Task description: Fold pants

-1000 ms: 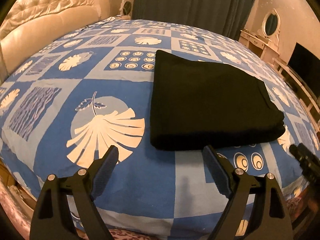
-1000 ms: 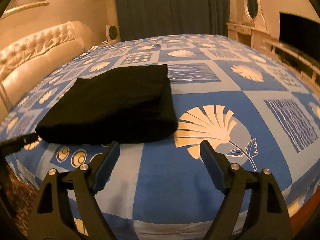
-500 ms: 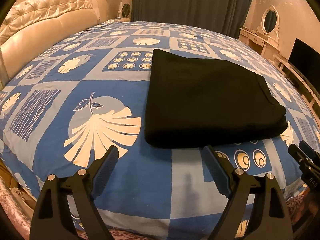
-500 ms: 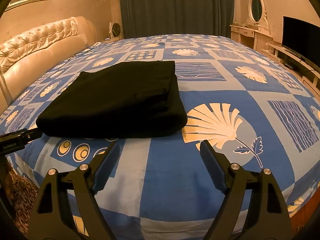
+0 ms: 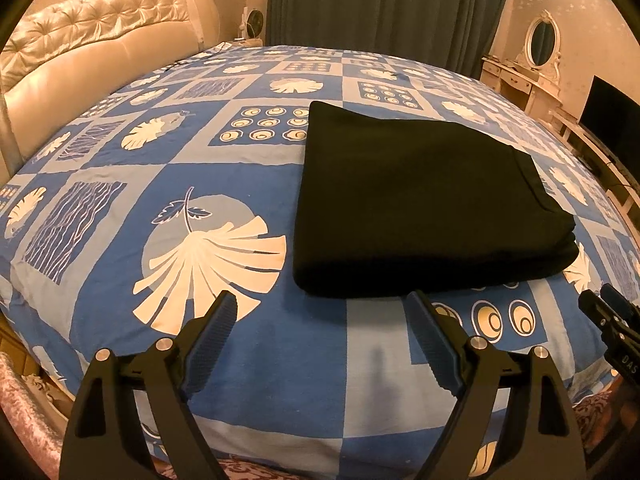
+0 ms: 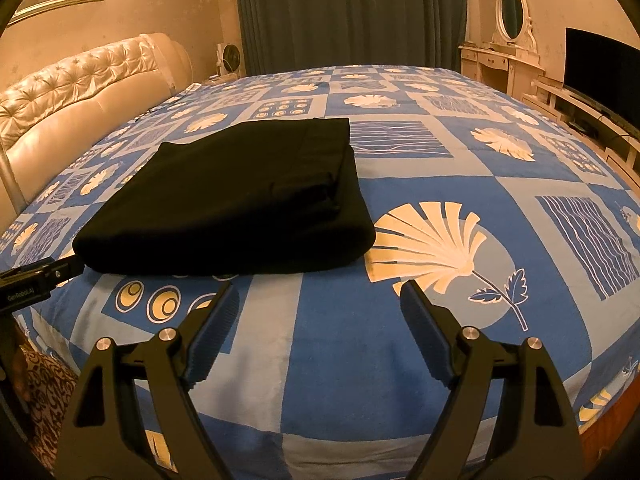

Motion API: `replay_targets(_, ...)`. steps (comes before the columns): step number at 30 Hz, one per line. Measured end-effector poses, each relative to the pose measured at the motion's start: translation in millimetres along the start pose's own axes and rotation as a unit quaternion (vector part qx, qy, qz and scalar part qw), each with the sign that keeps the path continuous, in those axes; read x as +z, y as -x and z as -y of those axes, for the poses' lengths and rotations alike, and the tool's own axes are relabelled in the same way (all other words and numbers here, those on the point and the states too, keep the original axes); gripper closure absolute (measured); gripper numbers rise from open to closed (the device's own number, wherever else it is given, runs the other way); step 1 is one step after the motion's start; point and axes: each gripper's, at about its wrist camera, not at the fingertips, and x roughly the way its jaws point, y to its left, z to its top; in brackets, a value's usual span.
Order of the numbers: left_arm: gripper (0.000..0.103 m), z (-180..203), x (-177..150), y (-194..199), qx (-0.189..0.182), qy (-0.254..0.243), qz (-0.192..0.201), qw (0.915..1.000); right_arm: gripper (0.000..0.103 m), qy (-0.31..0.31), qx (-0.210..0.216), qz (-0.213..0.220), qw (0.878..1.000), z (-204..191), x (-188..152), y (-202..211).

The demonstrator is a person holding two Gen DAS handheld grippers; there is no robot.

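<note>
A: Where are the pants being seen?

B: A black folded stack is being carried by the bed, toward its near edge, with the thick fold running along that edge. The stack is lying flat, and its layers are being shown at the right-hand end.

A: And its long axis?

B: It appears to be running side to side, roughly parallel to the near edge, though the fisheye lens is making that hard to judge.

A: How are the tongs being held?

B: The left gripper is being held wide apart, nothing between its fingers, just short of the fold, with the stack lying ahead and to its right. The right gripper is likewise being held wide and empty, with the stack lying ahead and to its left.

A: Which is nearer?

B: Neither is clearly being favoured; the stack is lying between them. The folding is being judged as essentially complete.
</note>
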Motion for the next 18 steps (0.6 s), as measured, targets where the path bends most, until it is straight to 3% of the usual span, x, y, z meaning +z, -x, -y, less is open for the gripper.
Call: replay_targets(18,0.018,4.7,2.1,3.5,0.008,-0.011,0.010,0.9998,0.020,-0.001,0.001,-0.007,1.000,0.8,-2.0,-3.5)
